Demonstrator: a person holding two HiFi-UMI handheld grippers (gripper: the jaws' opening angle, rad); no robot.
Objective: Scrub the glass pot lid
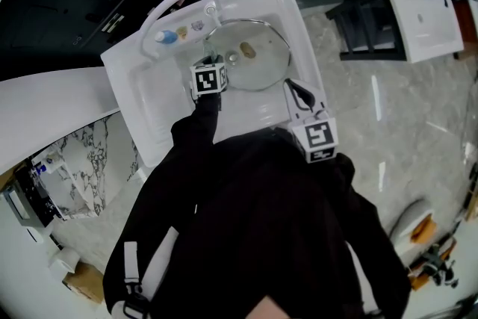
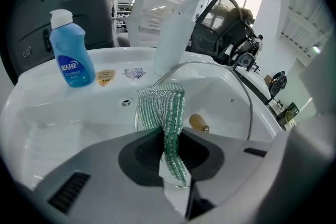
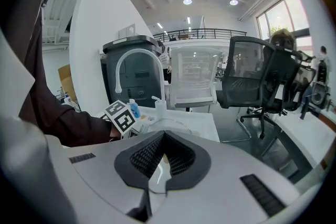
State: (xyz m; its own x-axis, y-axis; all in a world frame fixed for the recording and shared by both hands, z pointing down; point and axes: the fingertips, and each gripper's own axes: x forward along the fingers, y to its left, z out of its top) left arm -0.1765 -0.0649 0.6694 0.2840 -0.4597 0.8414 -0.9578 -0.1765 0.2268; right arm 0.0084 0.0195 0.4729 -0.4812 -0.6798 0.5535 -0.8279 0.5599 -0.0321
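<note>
The right gripper point(image 1: 297, 92), nearest the person's dark sleeve point(image 1: 196, 132), has its 2 jaws closed narrow on the near right rim of the glass pot lid point(image 1: 250, 56). The lid lies in the basin of the white sink point(image 1: 142, 86), brown knob point(image 2: 198, 122) up. At the lid's left edge, the left gripper point(image 2: 170, 149) is clamped on a green-and-silver mesh scrubbing cloth point(image 2: 164, 107), which stands up from its jaws. Farther left, a blue bottle point(image 2: 71, 57) stands on the sink ledge, beside the white arched faucet point(image 1: 175, 0).
</note>
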